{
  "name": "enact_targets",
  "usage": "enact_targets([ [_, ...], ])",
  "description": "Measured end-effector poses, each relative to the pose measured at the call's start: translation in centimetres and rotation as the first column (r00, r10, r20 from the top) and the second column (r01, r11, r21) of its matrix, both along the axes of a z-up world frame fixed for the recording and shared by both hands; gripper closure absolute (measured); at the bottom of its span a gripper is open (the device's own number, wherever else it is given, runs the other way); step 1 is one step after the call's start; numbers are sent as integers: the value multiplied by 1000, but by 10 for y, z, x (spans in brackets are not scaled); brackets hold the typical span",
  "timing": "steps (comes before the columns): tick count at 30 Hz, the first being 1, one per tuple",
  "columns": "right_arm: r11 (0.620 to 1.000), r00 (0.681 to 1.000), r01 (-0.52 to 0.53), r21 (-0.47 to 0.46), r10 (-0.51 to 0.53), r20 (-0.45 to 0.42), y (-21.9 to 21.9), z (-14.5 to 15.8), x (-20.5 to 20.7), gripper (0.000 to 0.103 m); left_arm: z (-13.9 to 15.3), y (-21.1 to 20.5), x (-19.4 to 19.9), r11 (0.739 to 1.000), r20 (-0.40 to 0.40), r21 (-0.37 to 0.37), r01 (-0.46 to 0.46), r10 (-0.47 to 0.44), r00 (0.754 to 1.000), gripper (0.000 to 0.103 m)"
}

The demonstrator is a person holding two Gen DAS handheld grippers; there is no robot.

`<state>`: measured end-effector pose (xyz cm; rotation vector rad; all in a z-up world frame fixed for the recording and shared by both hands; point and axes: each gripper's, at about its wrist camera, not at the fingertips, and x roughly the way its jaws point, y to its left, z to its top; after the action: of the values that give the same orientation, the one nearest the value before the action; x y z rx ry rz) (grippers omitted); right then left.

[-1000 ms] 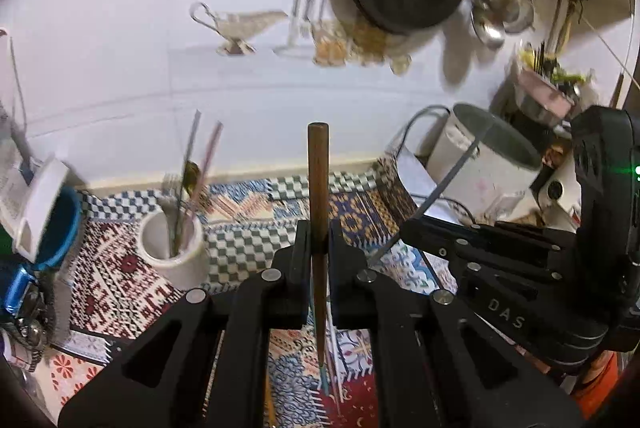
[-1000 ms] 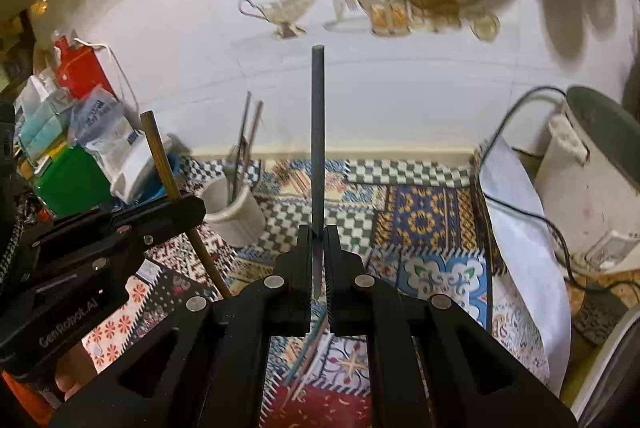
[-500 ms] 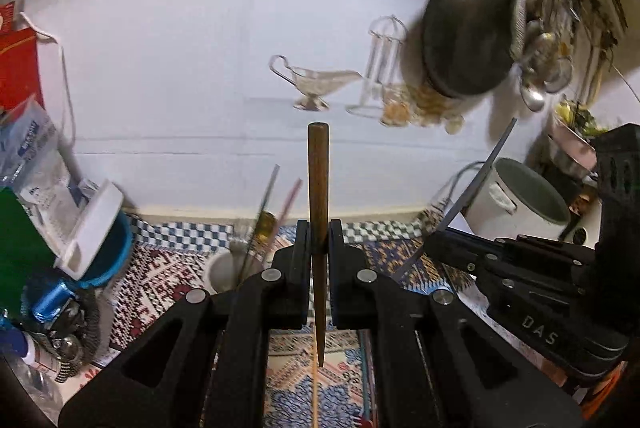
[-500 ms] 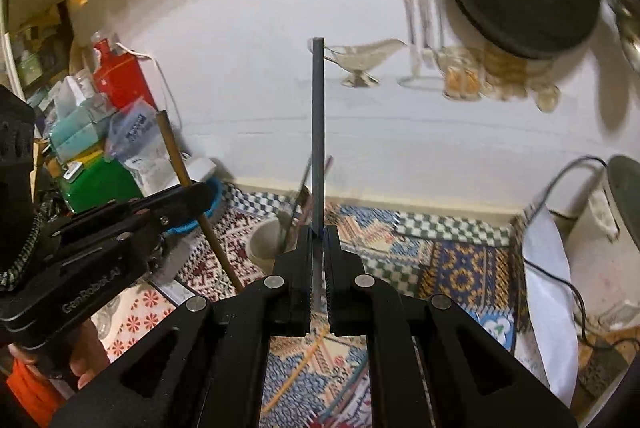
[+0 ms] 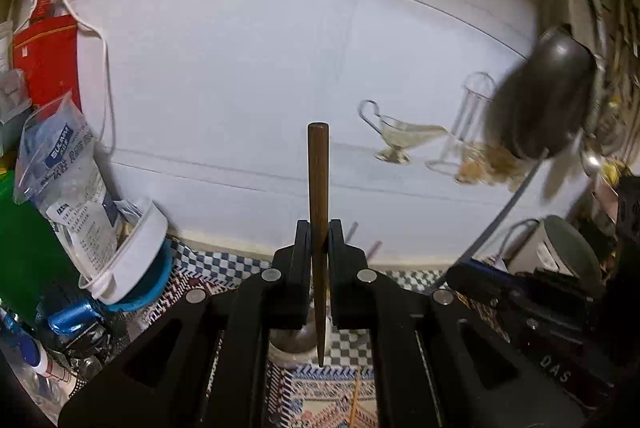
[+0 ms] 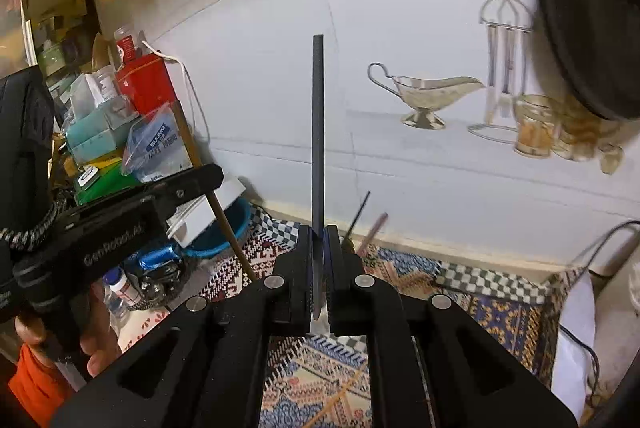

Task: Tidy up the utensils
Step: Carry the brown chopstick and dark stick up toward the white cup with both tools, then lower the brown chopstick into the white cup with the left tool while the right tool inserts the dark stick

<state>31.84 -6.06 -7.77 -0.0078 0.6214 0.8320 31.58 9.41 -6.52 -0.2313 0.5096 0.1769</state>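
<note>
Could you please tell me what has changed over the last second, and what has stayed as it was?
Both grippers have risen and swung left: the white utensil cup has slid from the left of the left wrist view to low behind the fingers, and the shelf clutter has come into view. Unchanged: the left gripper stays shut on the brown chopstick, the right gripper on the dark grey chopstick.

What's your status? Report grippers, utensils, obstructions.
Left gripper shut on brown chopstick. Right gripper shut on dark chopstick. White holder cup below, partly hidden. No obstruction visible.
</note>
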Motion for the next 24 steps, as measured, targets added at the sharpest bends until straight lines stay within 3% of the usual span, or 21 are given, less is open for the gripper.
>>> enact_targets([
  [7,999,999,-39,-9,39,-35,23,-14,18,98,-8,20,23,999,-16,2,-48,48,999,97],
  [14,996,992,-78,-51,73,-107,44,-45,33,98,-40,31,44,997,-62,10,-78,79,995,97],
  [24,983,976,-124,-137,95,-197,66,-87,45,98,-97,42,65,996,-208,7,-85,85,974,97],
])
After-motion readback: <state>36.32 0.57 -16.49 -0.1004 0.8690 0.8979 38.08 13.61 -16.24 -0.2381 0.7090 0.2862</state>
